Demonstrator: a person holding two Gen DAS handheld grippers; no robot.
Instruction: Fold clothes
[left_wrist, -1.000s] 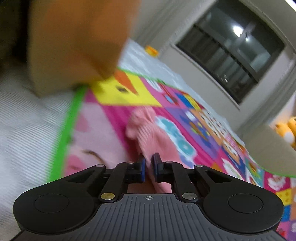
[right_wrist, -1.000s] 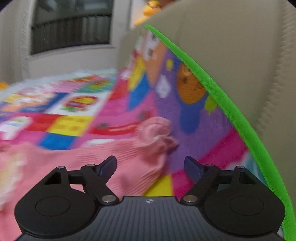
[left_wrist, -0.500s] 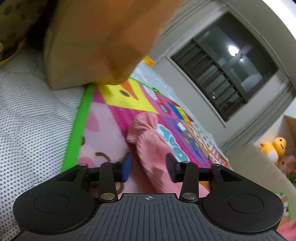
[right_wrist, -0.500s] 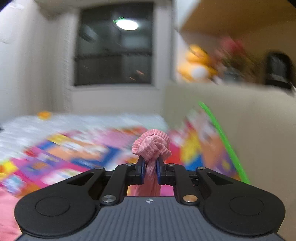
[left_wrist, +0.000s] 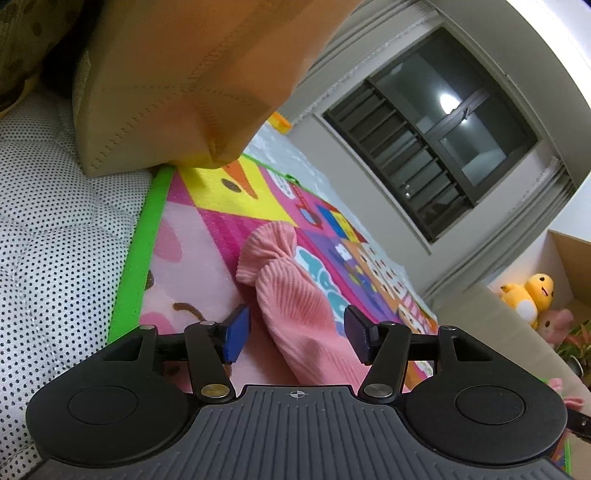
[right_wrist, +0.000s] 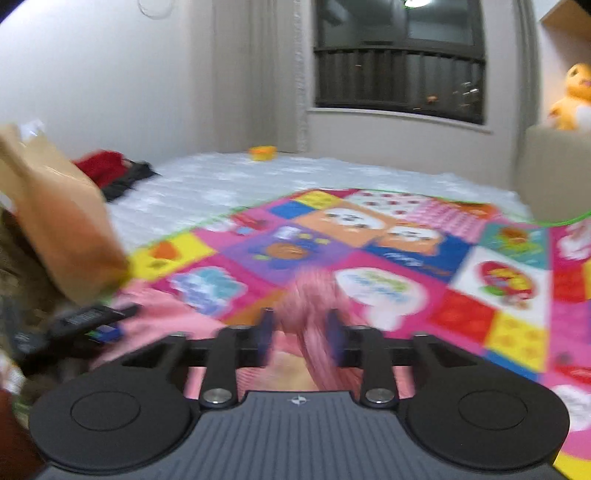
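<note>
Fabric of a pink ribbed garment (left_wrist: 295, 306) lies on a colourful play mat (left_wrist: 207, 236), its gathered cuff end pointing away from the left gripper (left_wrist: 295, 332). That gripper is spread wide, one blue-padded finger on each side of the sleeve, neither pad touching the cloth. The mat has a green border (left_wrist: 136, 266), and beside it is a white dotted quilt (left_wrist: 51, 236). A tan cushion (left_wrist: 173, 74) hangs close over the top of the left view. A dark window (left_wrist: 436, 129) with bars sits in the far wall, and yellow plush toys (left_wrist: 532, 295) rest at the right edge.

In the right wrist view, which is blurred by motion, the right gripper (right_wrist: 301, 336) also stands parted, with a bunched pink fold of the garment (right_wrist: 314, 314) rising between its fingers. Whether the pads touch the cloth cannot be told through the blur. The left gripper's dark body (right_wrist: 88, 321) shows low at the left, over the pink fabric.
</note>
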